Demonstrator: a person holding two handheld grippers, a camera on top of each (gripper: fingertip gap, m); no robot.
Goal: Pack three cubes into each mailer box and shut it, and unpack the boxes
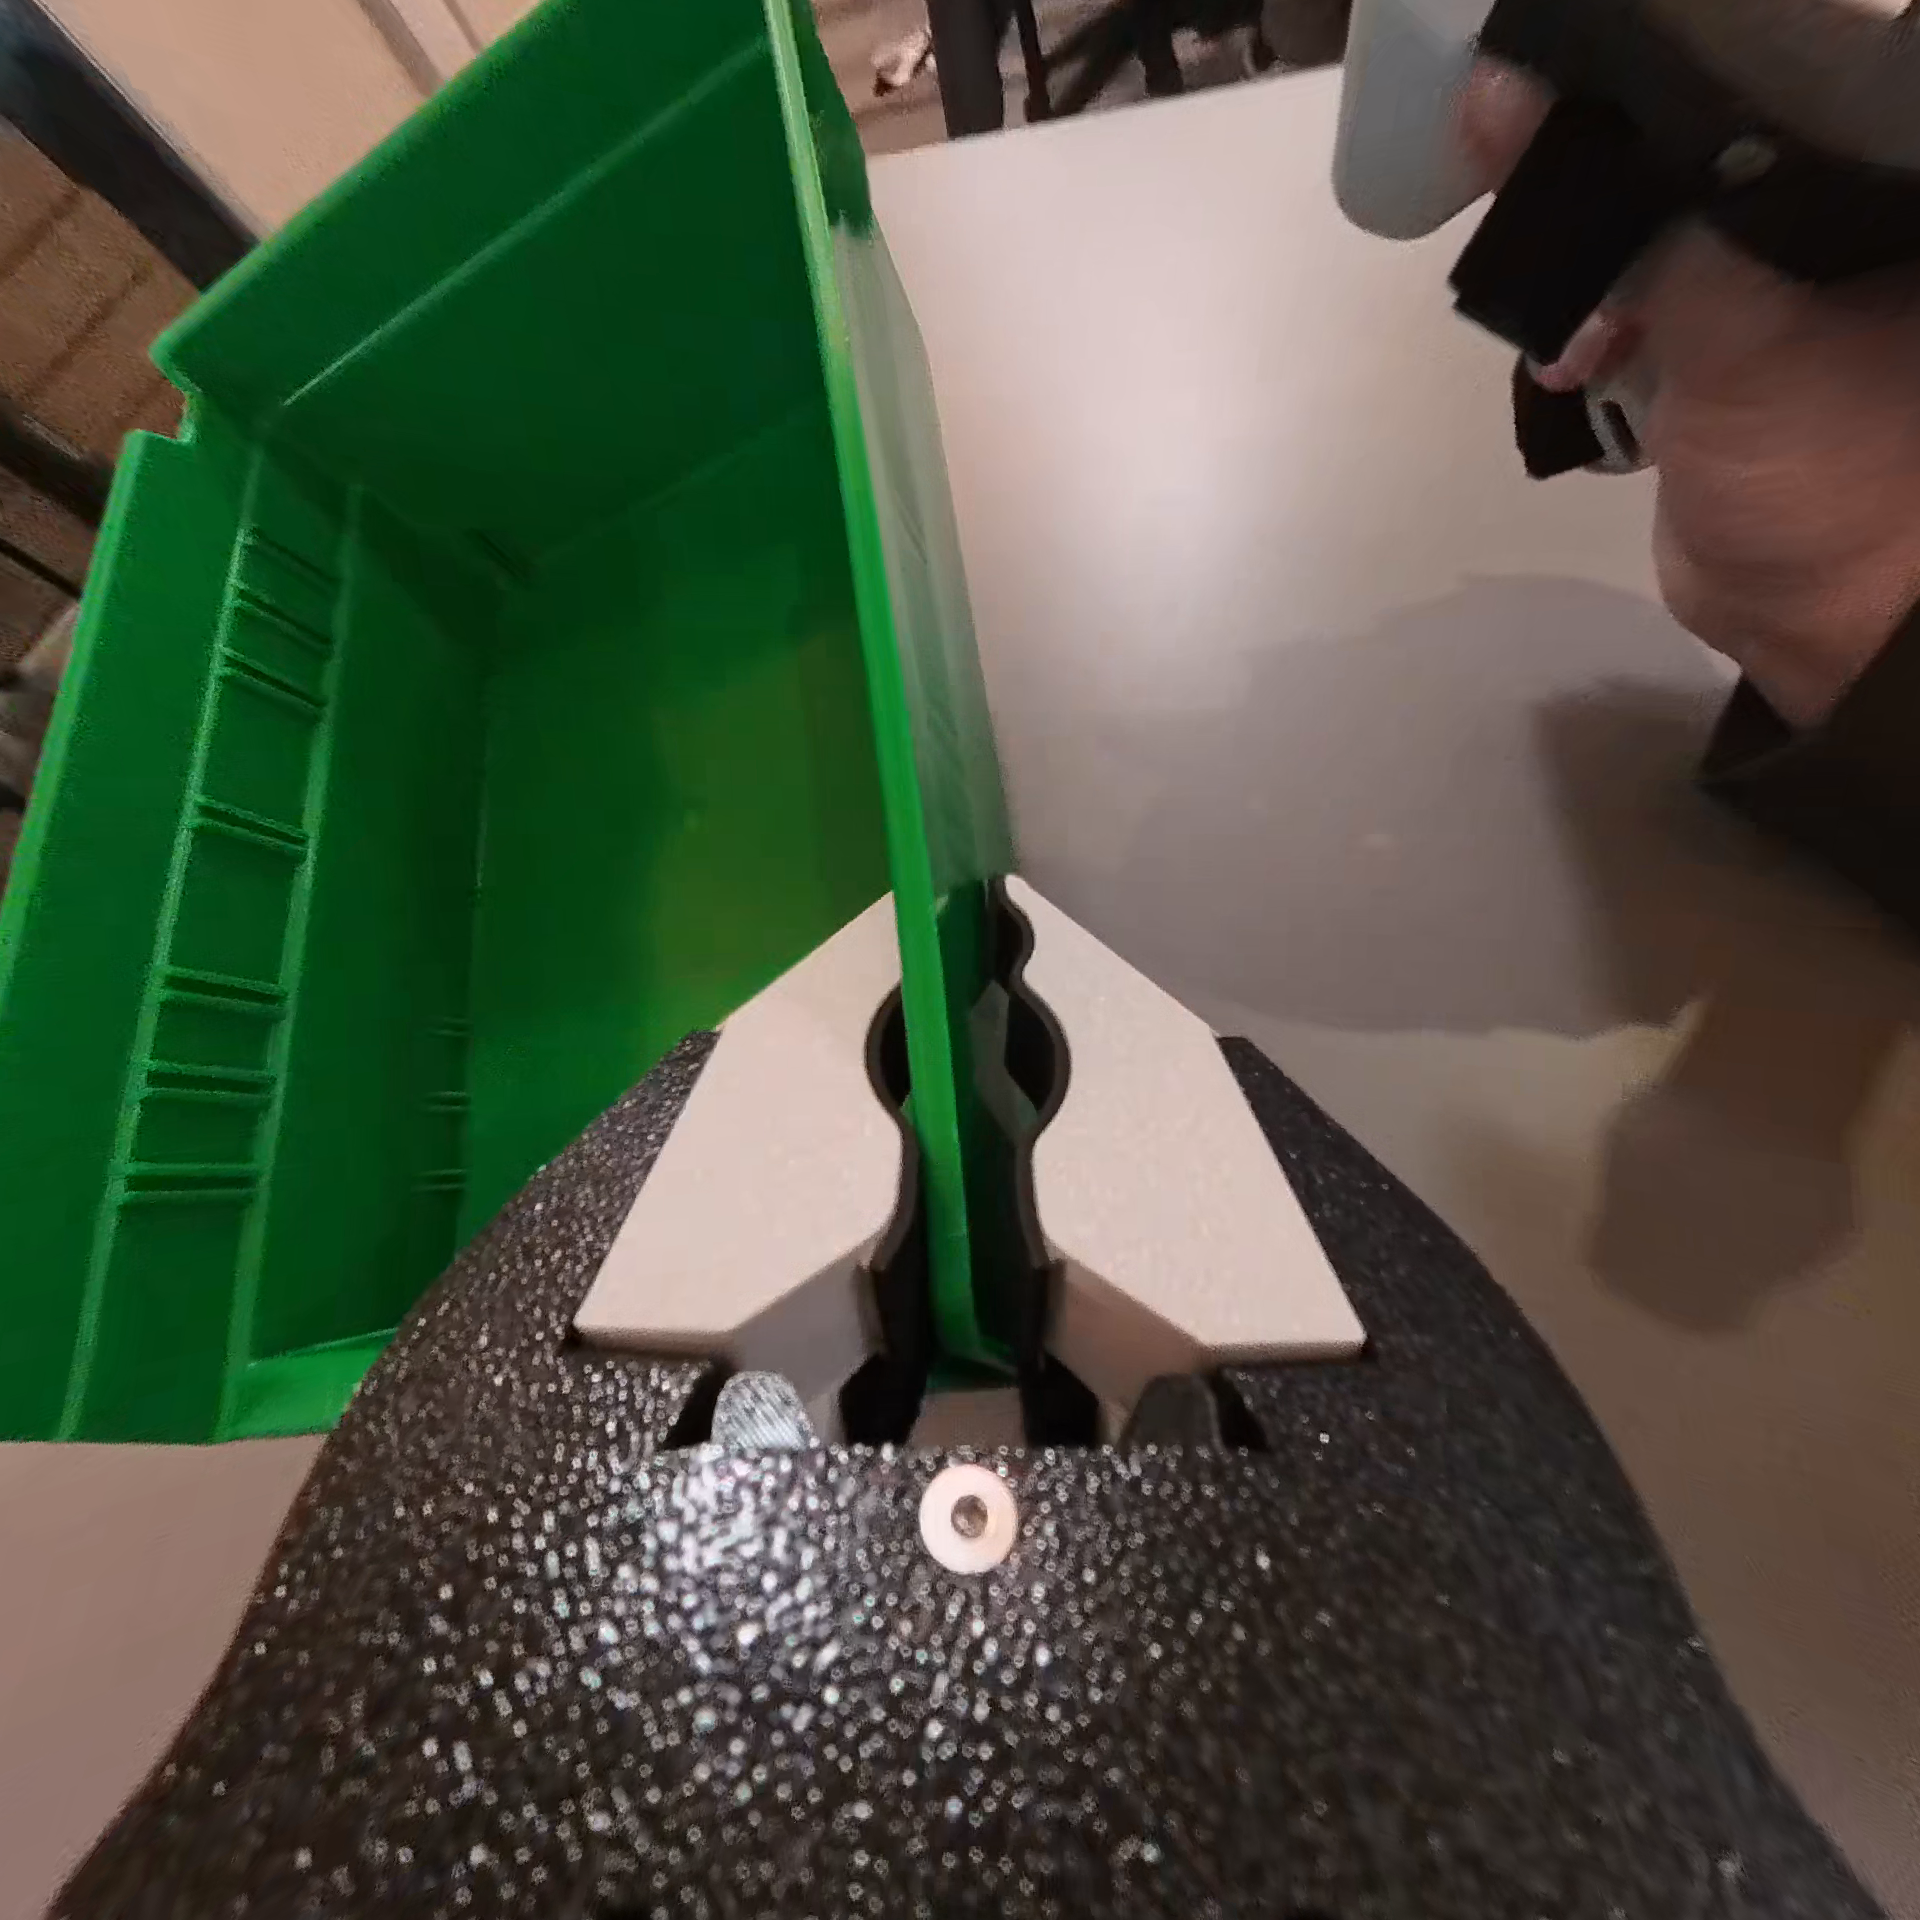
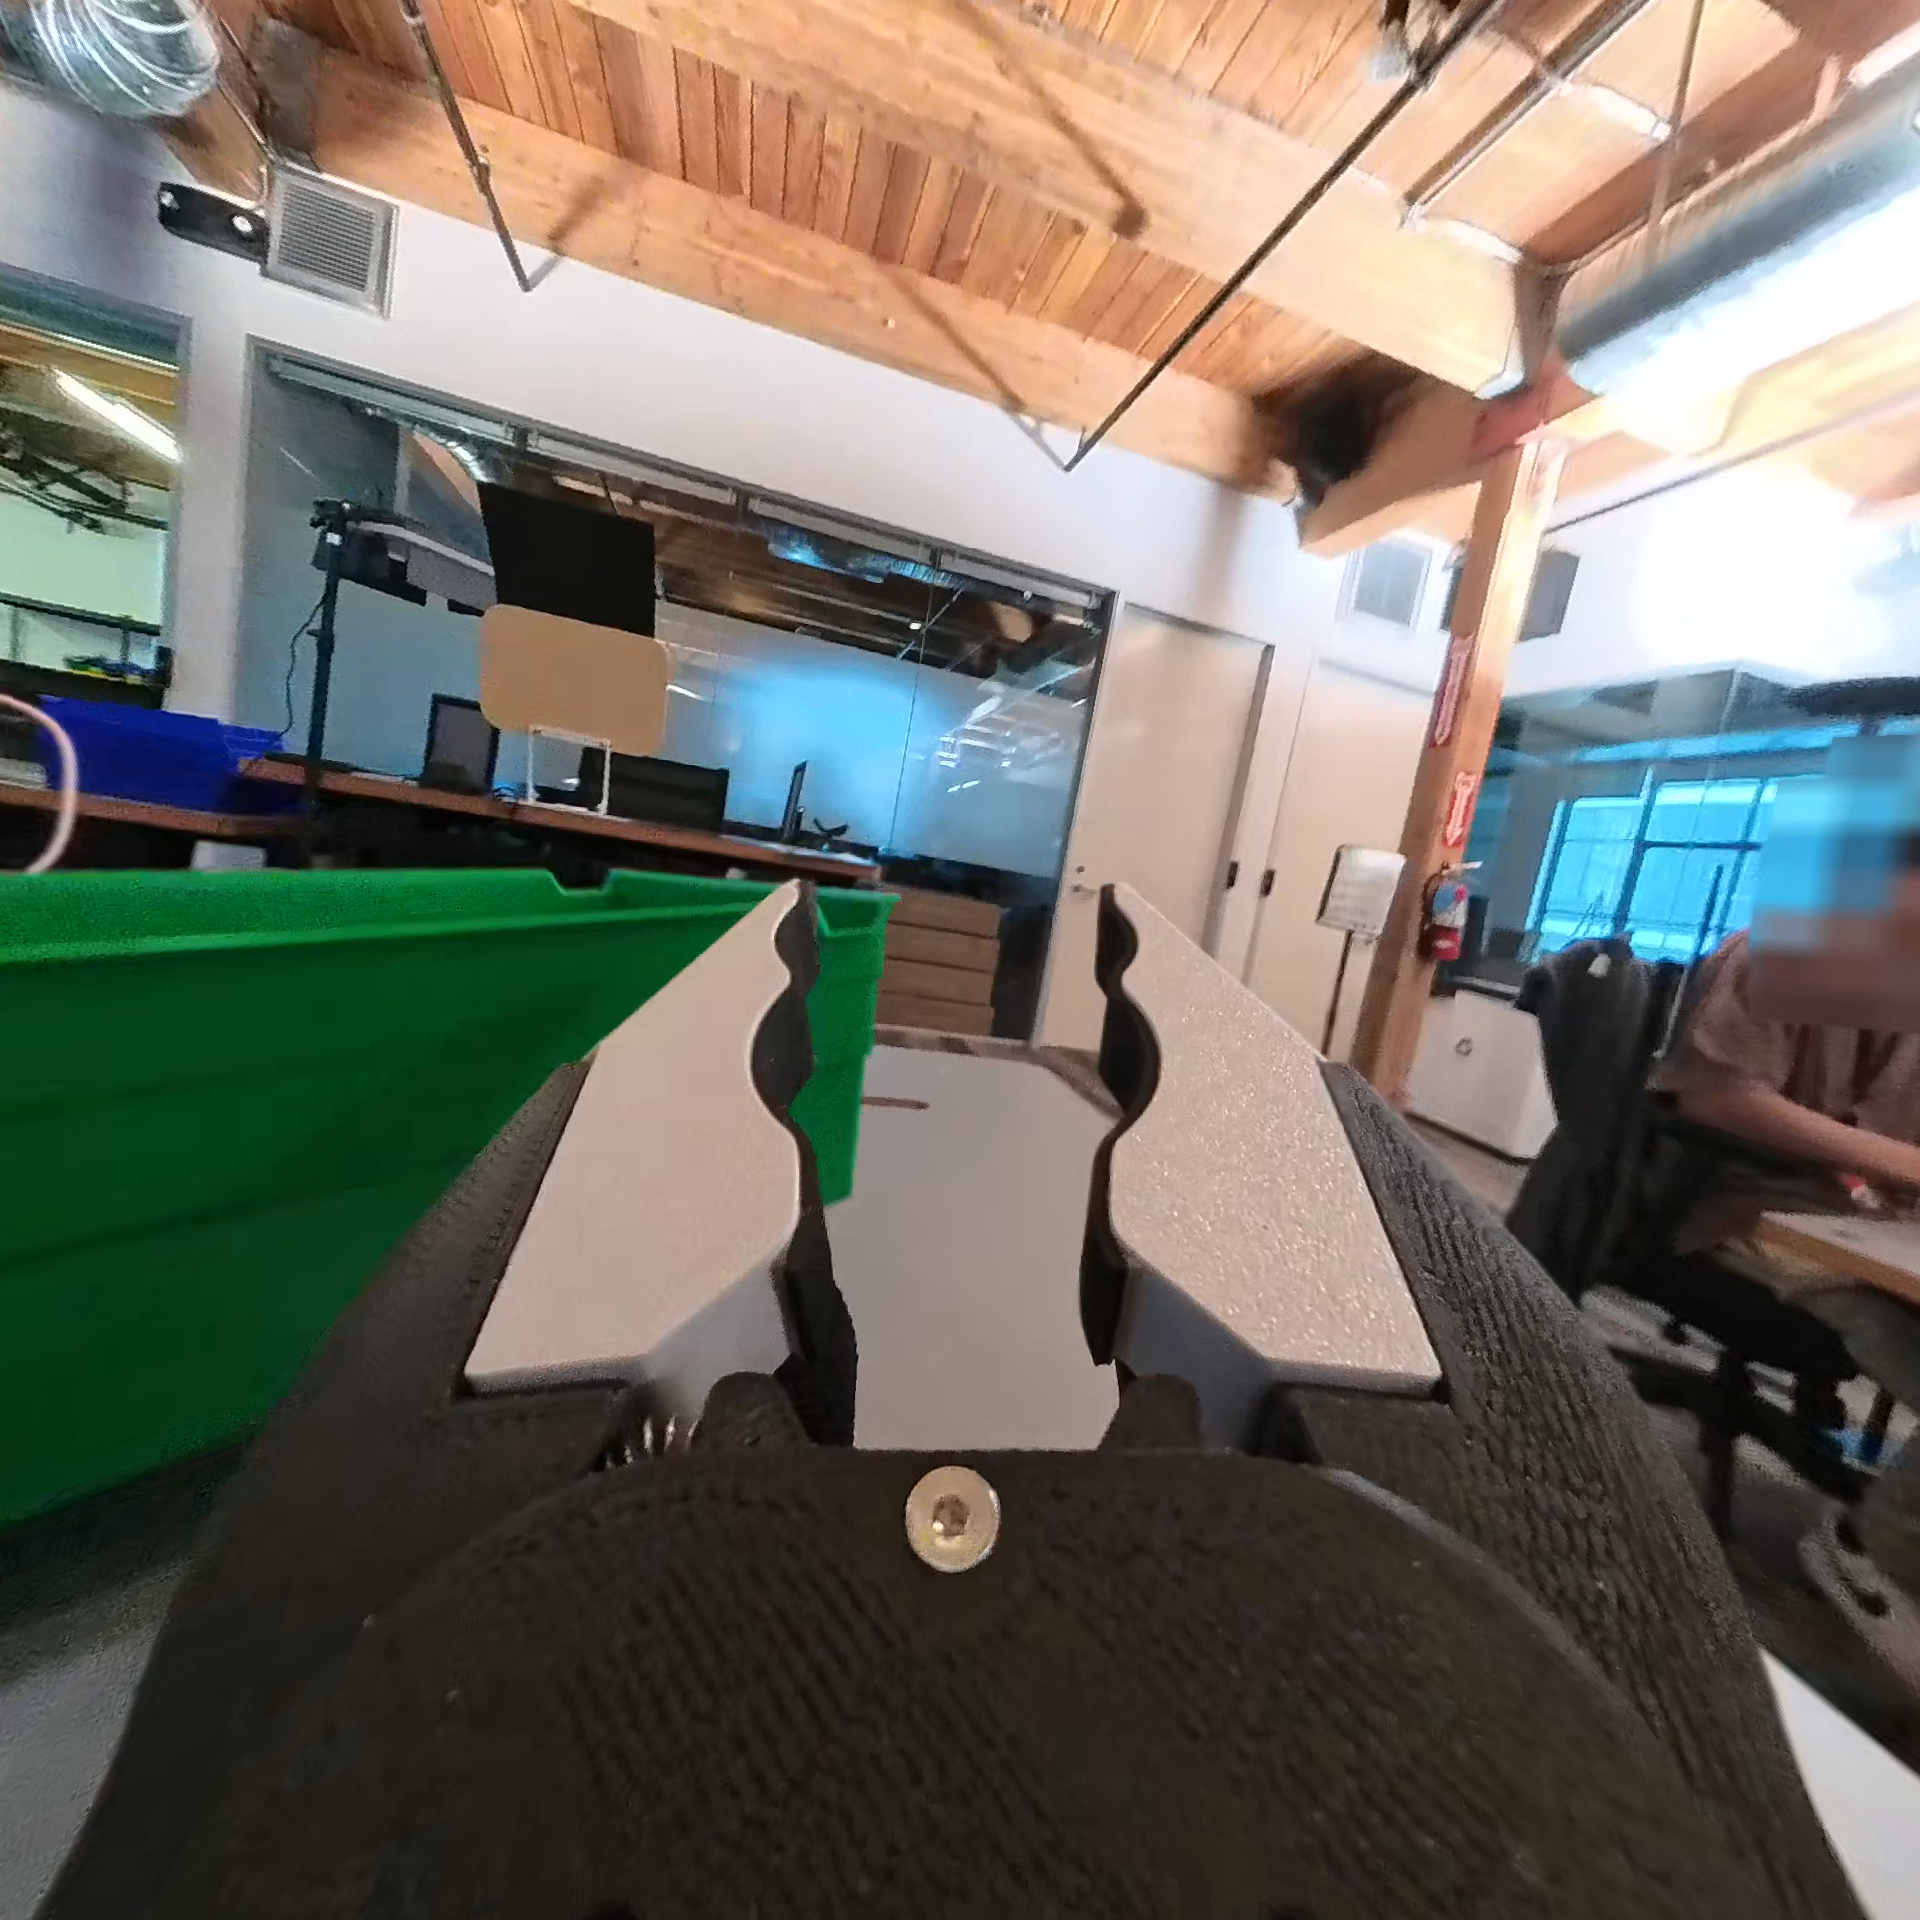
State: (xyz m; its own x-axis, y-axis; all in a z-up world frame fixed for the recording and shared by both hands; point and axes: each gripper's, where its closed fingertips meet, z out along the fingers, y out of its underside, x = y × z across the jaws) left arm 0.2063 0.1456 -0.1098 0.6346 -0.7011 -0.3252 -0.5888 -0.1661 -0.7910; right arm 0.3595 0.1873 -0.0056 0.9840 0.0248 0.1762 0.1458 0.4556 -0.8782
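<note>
The left gripper (image 1: 951, 1039) has its fingers (image 1: 800, 1081) drawn narrow, clamped on the thin side wall of a green bin (image 1: 436, 727), which tilts away toward 11 o'clock with its hollow inside showing bare. From 1 to 4 o'clock lies open white bench (image 1: 1247, 520); a blurred hand (image 1: 1766, 499) sits at 2 o'clock. The right gripper (image 2: 951, 914) holds its fingers (image 2: 1195, 1091) wide apart with nothing between them; the green bin stands at 9 o'clock, just behind the left fingertip. Clear bench runs ahead at 12 o'clock.
</note>
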